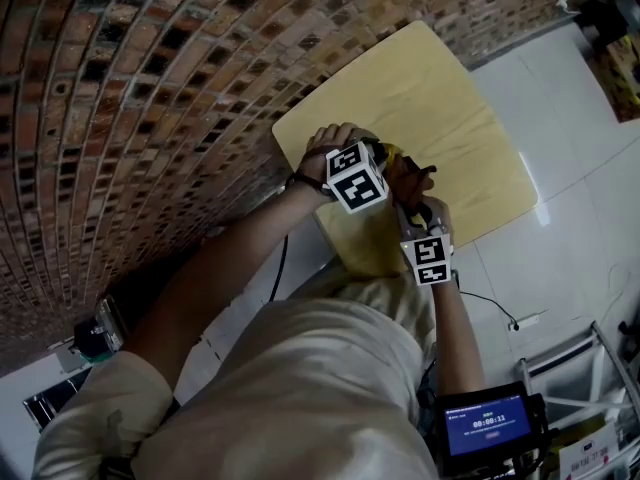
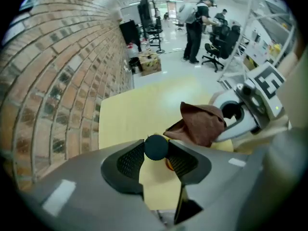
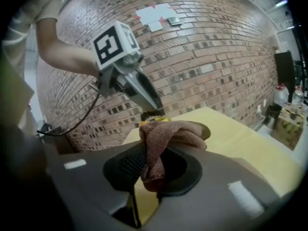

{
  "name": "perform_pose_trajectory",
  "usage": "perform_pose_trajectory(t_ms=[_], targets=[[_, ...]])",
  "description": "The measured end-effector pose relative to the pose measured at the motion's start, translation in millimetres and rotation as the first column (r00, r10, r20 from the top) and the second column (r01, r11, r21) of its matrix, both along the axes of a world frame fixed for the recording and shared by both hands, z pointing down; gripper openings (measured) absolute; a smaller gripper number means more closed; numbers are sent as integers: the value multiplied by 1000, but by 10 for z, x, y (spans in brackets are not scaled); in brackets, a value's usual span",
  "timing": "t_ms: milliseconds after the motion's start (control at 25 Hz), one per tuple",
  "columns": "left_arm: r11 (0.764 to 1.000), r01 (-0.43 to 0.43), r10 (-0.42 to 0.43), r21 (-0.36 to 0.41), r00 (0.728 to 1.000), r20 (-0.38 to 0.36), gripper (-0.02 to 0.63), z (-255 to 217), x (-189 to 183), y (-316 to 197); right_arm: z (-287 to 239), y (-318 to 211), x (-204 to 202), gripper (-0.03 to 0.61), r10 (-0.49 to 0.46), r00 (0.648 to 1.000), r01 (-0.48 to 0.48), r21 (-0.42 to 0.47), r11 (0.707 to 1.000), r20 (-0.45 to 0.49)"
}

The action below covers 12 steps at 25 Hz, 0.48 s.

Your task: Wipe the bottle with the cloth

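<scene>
A pale yellow table (image 1: 450, 108) with rounded corners is standing on a glossy white tiled floor (image 1: 570, 118), which is spreading away at its 3 o'clock. A brick wall (image 1: 150, 118) is running close beside it at 10 o'clock. A bottle (image 2: 156, 147) is showing over the tabletop, and whether its base is resting there cannot be told.

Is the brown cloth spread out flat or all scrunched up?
Scrunched up. The cloth is bunched into thick folds and hangs in a lump, pinched by the right gripper.

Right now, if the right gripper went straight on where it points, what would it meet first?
Probably the bottle at the tips of the left gripper, right behind the cloth the right gripper carries; depth unclear.
</scene>
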<state>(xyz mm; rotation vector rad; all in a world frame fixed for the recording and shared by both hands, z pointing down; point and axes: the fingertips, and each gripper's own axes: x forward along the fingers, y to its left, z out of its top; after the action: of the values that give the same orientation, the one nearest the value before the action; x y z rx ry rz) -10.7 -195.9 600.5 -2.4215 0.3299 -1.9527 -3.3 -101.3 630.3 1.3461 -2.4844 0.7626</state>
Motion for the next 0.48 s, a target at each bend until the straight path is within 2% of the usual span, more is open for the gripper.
perform_pose_trajectory(t_ms=[120, 200, 320, 480], targets=[[986, 165, -166, -30, 986, -21, 176, -13, 37, -50, -231, -120, -223, 69, -87, 996, 88, 76, 993, -12], [973, 230, -230, -39, 973, -23, 176, -16, 64, -63, -268, -234, -303, 69, -105, 994, 106, 87, 991, -13], [952, 304, -305, -40, 952, -26, 175, -19, 79, -90, -185, -394, -307, 69, -81, 996, 80, 54, 995, 22], [918, 393, -395, -55, 917, -48, 175, -27, 123, -122, 30, -515, -188, 69, -21, 995, 25, -40, 999, 94]])
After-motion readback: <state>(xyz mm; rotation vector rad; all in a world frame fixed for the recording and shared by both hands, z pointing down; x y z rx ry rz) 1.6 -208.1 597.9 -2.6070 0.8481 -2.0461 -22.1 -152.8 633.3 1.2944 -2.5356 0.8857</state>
